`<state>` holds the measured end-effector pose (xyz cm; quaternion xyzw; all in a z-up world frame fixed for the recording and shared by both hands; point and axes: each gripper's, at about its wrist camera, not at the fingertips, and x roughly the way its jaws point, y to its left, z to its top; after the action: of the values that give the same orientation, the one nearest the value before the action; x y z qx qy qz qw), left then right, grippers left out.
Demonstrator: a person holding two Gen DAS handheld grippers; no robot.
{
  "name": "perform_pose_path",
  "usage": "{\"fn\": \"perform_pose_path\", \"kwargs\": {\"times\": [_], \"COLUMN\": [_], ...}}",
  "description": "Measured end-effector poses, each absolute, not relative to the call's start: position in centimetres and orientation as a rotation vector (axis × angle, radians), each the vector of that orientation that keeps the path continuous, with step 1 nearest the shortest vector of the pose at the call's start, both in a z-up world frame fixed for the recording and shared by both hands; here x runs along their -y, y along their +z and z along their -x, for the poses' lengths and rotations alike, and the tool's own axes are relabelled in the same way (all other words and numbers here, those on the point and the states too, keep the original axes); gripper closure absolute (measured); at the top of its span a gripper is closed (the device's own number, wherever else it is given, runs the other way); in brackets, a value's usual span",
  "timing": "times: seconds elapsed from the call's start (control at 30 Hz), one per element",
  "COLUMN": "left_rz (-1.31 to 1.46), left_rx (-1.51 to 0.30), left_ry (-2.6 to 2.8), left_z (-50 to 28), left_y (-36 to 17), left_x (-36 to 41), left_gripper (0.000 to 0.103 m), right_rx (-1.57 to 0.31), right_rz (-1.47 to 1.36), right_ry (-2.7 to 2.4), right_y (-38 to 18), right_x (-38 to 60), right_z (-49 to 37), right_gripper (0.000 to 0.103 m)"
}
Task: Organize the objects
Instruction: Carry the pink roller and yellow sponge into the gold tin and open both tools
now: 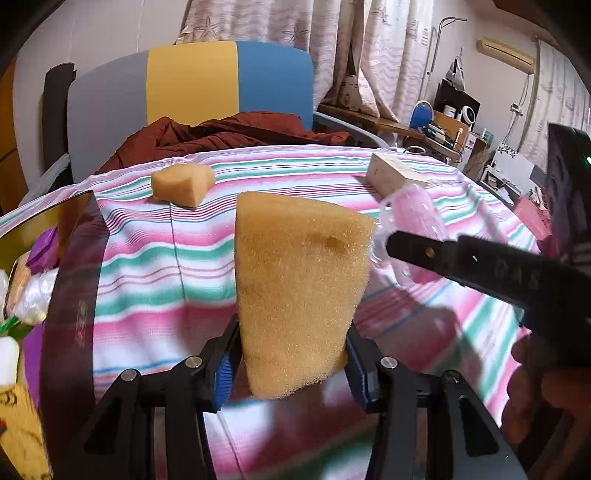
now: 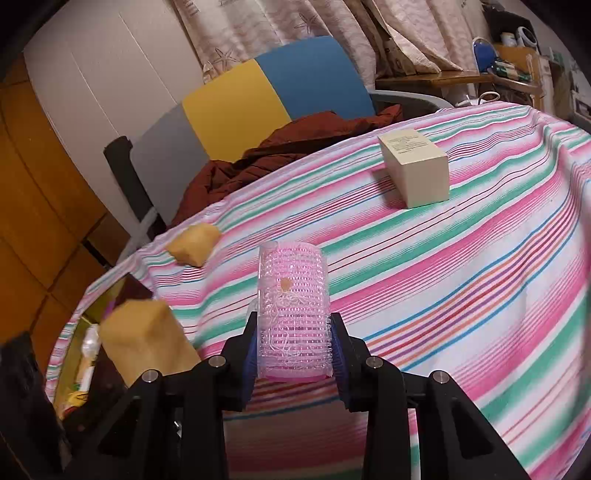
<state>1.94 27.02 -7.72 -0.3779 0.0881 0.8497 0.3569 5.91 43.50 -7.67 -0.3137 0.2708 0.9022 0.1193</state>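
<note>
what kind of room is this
Most likely a lived-in room at home: patterned curtains, a table under a striped cloth, a chair draped with clothing, and a wall air conditioner.

Room backdrop: pale patterned curtains (image 1: 280,26); white wall (image 2: 110,85); wood-panelled wall (image 2: 33,206); chair with grey, yellow and blue back (image 1: 192,81) bearing rust-brown fabric (image 1: 221,134); cluttered wooden shelf (image 1: 439,127); wall air conditioner (image 1: 506,55).
</note>
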Motion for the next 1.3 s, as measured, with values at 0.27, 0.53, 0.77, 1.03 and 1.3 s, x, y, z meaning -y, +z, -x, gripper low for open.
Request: {"fn": "perform_pose_path", "kwargs": {"times": [0.27, 0.53, 0.77, 1.03, 1.3], "left_rz": [0.971, 0.930, 0.950, 0.973, 1.040], "left_rx": [-0.173, -0.134, -0.040, 0.029, 0.115], "left_ry": [2.182, 2.219, 2.296, 2.425, 2.527], "left_z": [-3.6, -4.7, -3.7, -0.7, 3.3], "left_y": [-5.1, -2.5, -1.3, -0.8, -1.1], "left_x": [-24.1, -19.8, -14.2, -7.8, -2.2], "left_gripper": [0.053, 0.053, 0.053, 0.053, 0.053], "right_rx": [-0.830, -0.852, -0.863, -0.821, -0.686], "right_rz": [0.901, 0.925, 0.994, 1.104, 1.232], "right_ry": [2.696, 2.788, 2.883, 3.021, 3.106], "right_y": [-5.9, -4.2, -3.1, -2.0, -2.1], "right_x": [-40.8, -37.2, -33.1, -27.5, -22.5], "right_z": [-6.9, -6.7, -5.2, -3.1, -2.6], "right_gripper": [0.068, 0.068, 0.068, 0.068, 0.068]}}
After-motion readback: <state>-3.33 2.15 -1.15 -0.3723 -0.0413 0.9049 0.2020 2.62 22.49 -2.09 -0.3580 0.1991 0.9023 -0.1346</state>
